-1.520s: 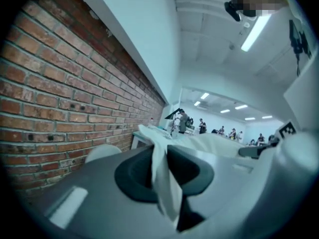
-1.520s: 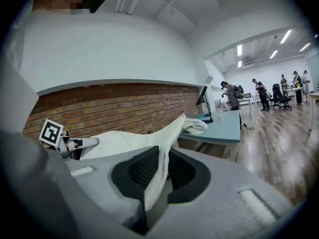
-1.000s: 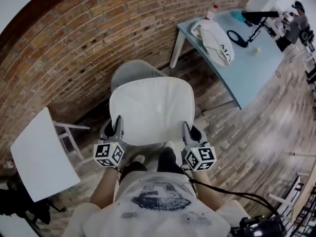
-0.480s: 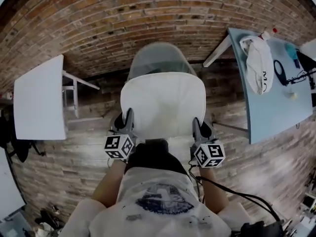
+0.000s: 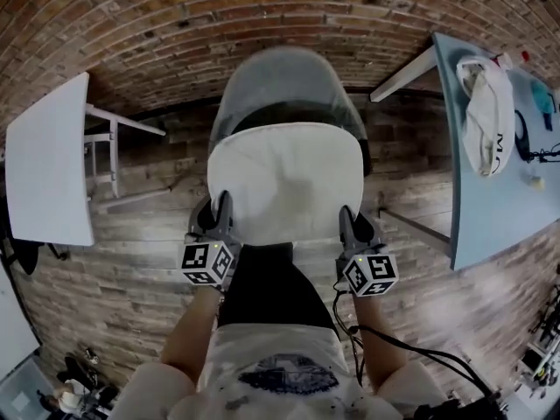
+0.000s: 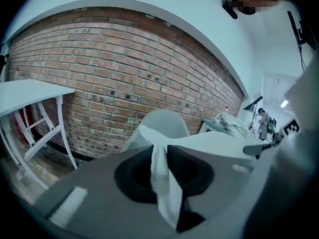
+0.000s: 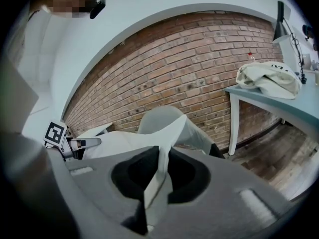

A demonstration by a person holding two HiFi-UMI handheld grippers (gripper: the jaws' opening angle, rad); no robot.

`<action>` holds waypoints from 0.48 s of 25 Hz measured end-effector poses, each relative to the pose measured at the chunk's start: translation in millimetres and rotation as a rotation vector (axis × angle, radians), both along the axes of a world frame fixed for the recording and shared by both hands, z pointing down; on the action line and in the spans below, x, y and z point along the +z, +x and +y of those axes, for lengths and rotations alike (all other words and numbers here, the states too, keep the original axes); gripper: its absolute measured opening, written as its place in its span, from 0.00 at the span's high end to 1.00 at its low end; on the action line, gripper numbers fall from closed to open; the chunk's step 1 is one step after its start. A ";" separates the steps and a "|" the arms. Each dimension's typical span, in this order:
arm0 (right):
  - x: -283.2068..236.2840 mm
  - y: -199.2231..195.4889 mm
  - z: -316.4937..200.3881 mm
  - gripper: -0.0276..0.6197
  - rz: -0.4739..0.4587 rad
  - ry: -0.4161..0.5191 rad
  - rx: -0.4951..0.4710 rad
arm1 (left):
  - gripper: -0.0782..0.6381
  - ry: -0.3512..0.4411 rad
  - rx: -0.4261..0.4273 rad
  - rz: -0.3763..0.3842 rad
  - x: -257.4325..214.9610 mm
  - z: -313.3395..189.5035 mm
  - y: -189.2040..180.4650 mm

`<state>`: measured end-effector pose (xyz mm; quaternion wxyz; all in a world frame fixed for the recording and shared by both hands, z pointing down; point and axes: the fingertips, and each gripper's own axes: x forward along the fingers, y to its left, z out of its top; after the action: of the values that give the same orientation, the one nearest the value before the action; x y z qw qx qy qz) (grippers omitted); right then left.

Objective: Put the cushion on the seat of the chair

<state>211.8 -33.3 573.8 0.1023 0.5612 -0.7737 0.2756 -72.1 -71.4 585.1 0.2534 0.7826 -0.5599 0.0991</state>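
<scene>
A white square cushion [image 5: 287, 180] hangs flat over the seat of a pale grey shell chair [image 5: 284, 81], covering most of the dark seat. My left gripper [image 5: 223, 210] is shut on the cushion's near left corner, and my right gripper [image 5: 346, 221] is shut on its near right corner. In the left gripper view the cushion's edge [image 6: 162, 176] is pinched between the jaws [image 6: 158, 169], with the chair's back [image 6: 162, 126] behind it. The right gripper view shows the cushion's edge [image 7: 158, 176] clamped in the same way [image 7: 160, 171], the chair [image 7: 162, 117] beyond it.
A brick wall [image 5: 219, 24] runs behind the chair. A white table [image 5: 48, 160] stands at the left. At the right stands a light blue table [image 5: 490, 173] with a white bag [image 5: 486, 116] and small items on it. The floor is wooden planks.
Both grippers have come down with the cushion, which now sits lower over the chair's seat. The head view has swung so the chair is centred.
</scene>
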 end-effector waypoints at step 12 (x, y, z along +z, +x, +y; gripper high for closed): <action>119.1 2.2 -24.9 0.89 -0.006 -0.012 -0.023 | 0.81 -0.031 -0.059 -0.049 120.0 -10.4 -5.7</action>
<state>214.0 -58.2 692.9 0.1066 0.5507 -0.7788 0.2806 -77.8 -81.8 705.1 0.2545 0.7592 -0.5870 0.1194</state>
